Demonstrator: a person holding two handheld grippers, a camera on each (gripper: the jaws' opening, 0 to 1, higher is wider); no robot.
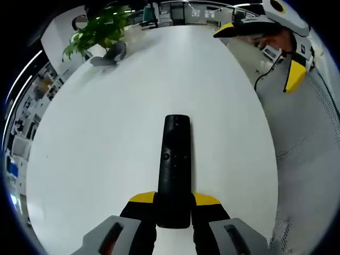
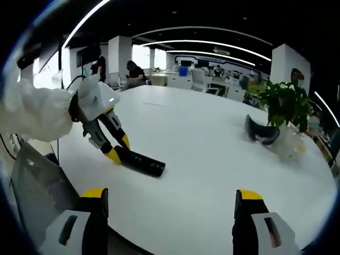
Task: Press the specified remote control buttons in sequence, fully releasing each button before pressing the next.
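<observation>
Both tongs are in my sight. Left tongs are clamped on the near end of the remote, and I see them gripping it from the side too. Right tongs are wide apart with nothing between them. I see the remote lying flat on the white table, its long side pointing straight away from the left tongs. It is black, long and thin, with small buttons on top. I see a green plant at the far side.
</observation>
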